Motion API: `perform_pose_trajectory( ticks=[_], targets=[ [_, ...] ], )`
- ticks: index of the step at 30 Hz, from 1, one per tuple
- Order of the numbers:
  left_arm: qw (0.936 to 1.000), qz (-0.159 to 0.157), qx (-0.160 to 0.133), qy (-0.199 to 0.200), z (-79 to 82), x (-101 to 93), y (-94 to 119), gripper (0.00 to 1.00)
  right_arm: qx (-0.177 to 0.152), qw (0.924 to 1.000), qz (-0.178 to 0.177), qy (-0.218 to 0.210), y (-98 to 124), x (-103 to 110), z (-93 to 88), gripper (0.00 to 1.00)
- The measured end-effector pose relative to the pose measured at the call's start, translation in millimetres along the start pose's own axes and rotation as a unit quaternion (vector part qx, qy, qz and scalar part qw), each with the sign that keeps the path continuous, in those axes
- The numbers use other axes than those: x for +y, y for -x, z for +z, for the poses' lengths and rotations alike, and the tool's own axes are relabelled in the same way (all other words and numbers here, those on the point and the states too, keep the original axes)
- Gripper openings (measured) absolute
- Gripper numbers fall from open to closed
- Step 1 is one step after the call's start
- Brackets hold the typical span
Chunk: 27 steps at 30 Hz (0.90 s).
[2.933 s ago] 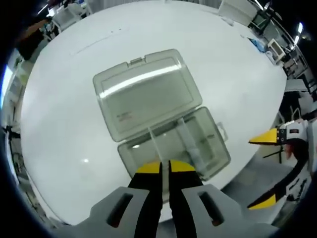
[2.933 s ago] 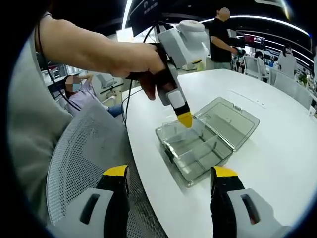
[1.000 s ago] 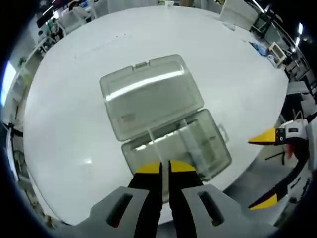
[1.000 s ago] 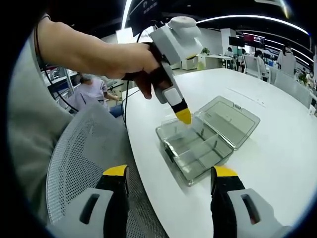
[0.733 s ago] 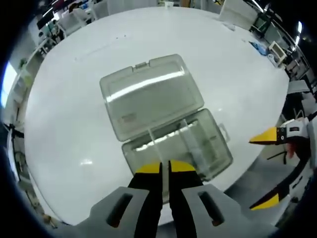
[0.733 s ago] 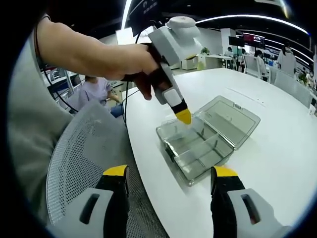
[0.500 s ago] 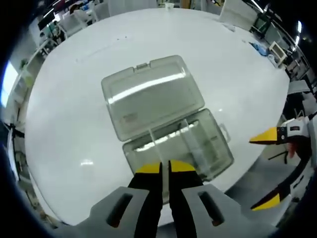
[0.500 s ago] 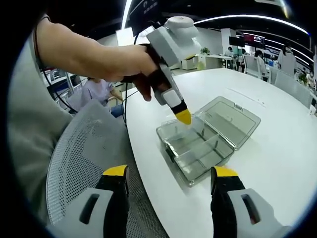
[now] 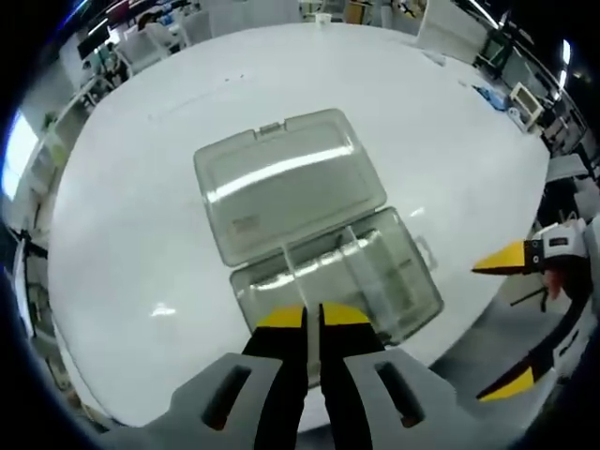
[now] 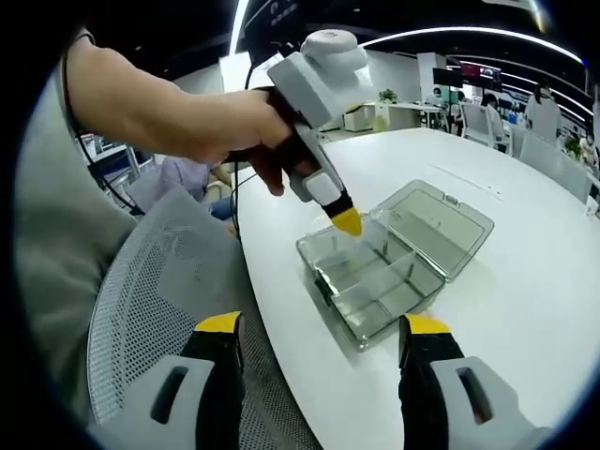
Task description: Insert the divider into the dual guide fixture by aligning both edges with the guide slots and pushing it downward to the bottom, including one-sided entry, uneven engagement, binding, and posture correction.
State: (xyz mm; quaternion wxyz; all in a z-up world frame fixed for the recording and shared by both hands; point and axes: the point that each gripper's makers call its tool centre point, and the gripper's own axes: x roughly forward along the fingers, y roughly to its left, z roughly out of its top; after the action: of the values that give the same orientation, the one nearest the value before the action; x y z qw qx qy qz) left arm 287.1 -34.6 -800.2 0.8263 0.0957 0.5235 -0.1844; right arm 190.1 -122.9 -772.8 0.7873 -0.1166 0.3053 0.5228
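A clear grey box (image 9: 375, 281) with its lid (image 9: 286, 183) folded back lies on the white table (image 9: 141, 234). Fixed partitions with guide slots run across its inside. My left gripper (image 9: 312, 316) hovers over the near wall of the box, jaws together on a thin clear divider (image 9: 291, 272) that reaches down into the box. In the right gripper view a hand holds the left gripper (image 10: 347, 222) tilted over the box (image 10: 375, 281). My right gripper (image 10: 323, 328) is open with nothing in it, off the table's edge. It also enters the left gripper view as the right gripper (image 9: 503, 323).
A grey mesh chair (image 10: 159, 309) stands under the right gripper beside the table's edge (image 10: 281, 328). The person's forearm (image 10: 159, 103) crosses the upper left of the right gripper view. Desks, chairs and people fill the room behind the table.
The left gripper has drifted slightly over the box and tilted a little more, still holding the divider. The right gripper has stayed open and still.
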Motion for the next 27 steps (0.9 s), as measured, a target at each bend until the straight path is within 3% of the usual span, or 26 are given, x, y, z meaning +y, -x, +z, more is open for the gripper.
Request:
perform_pose_trajectory(
  ticks=[27],
  targets=[
    [1.0,0.004,-0.004,-0.001,-4.2,-0.3,-8.3,0.0,0.003,1.0,0.0,-0.004,-0.4,-1.4,-2.6,0.64]
  ],
)
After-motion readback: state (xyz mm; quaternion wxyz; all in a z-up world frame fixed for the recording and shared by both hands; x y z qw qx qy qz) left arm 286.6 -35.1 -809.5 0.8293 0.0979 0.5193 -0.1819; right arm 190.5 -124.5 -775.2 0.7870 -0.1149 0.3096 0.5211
